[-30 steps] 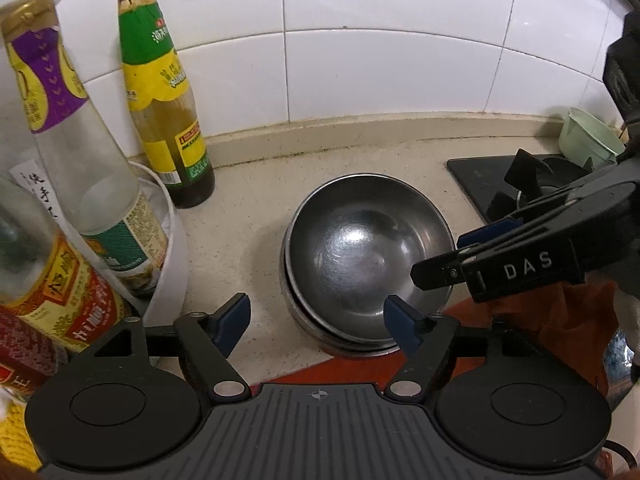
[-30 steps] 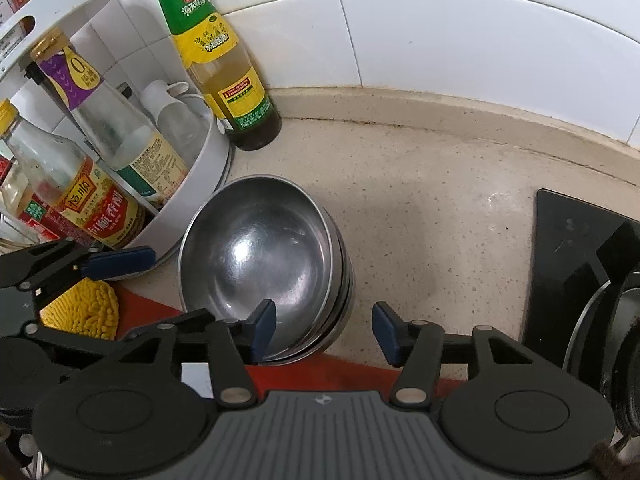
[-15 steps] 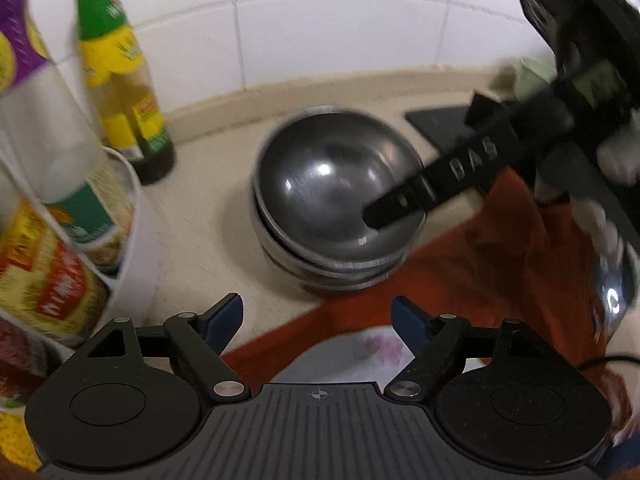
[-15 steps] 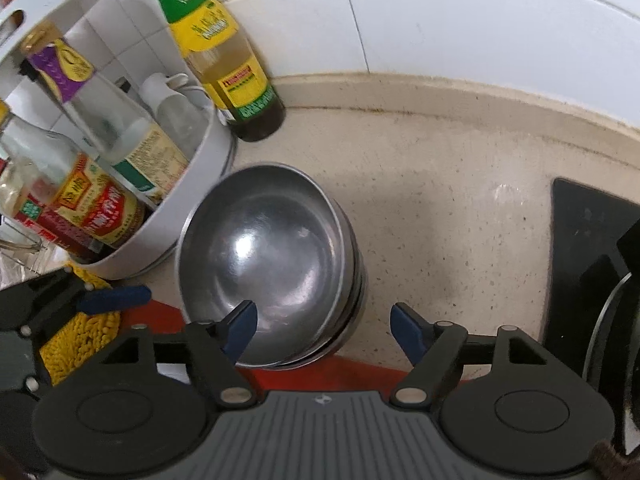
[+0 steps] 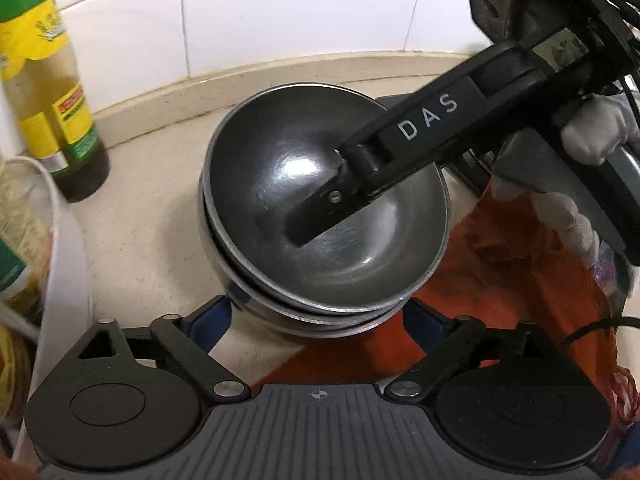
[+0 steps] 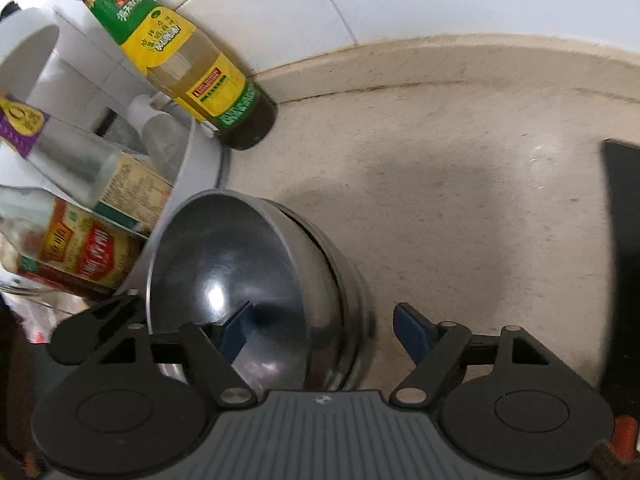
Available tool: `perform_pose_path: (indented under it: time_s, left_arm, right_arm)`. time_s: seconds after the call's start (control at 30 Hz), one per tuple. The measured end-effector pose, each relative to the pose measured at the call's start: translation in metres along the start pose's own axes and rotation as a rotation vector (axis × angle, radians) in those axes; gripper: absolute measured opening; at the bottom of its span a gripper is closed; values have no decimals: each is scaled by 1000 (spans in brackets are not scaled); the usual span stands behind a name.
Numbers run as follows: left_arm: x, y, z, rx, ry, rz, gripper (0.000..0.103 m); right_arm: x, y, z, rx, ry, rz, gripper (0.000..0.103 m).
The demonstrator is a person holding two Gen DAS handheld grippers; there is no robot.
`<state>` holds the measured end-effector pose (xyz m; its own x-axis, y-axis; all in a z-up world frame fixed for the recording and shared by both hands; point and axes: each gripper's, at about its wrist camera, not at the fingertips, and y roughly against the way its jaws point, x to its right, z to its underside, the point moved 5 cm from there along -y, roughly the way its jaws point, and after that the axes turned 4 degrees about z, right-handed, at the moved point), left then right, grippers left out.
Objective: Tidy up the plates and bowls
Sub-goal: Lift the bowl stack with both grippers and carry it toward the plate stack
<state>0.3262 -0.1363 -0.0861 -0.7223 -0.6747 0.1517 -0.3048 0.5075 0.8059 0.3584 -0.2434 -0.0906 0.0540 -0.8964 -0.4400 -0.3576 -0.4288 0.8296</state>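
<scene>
A stack of nested steel bowls (image 5: 256,200) stands on the beige counter, and shows in the right wrist view (image 6: 240,264) too. My left gripper (image 5: 316,316) is open, its blue pads on either side of the stack's near side. My right gripper (image 6: 324,328) is open and straddles the stack's right rim: one finger (image 5: 320,216) is inside the top bowl, the other outside the wall. Whether the pads touch the steel I cannot tell.
A green-and-yellow sauce bottle (image 6: 184,64) stands at the tiled wall. A white round rack (image 6: 200,160) with several bottles is left of the bowls. A red cloth (image 5: 512,280) lies at the right front. A black stove edge (image 6: 624,240) is at far right.
Both grippers have moved in on the bowls. The right gripper's finger has dropped into the top bowl. The left gripper has advanced until its pads flank the stack.
</scene>
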Motion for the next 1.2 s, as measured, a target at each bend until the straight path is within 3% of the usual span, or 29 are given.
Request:
perform_pose_path:
  time_s: [0.2,0.47,0.9,1.2]
  left_arm:
    - [-8,-15,-7,7,4,31,102]
    - [-5,-19,-13,11,6,-20,102]
    - [40,59,-6,98,29,-210,102]
    - [60,94,32,121,100,-239,102]
  right_arm:
    - [1,-10,-7,1,3,-78,73]
    - [6,-9,-10,32,22,-104,69]
    - [-41,47,-4,108,188,-193,68]
    - [-79,68,27,80,267,-202,68]
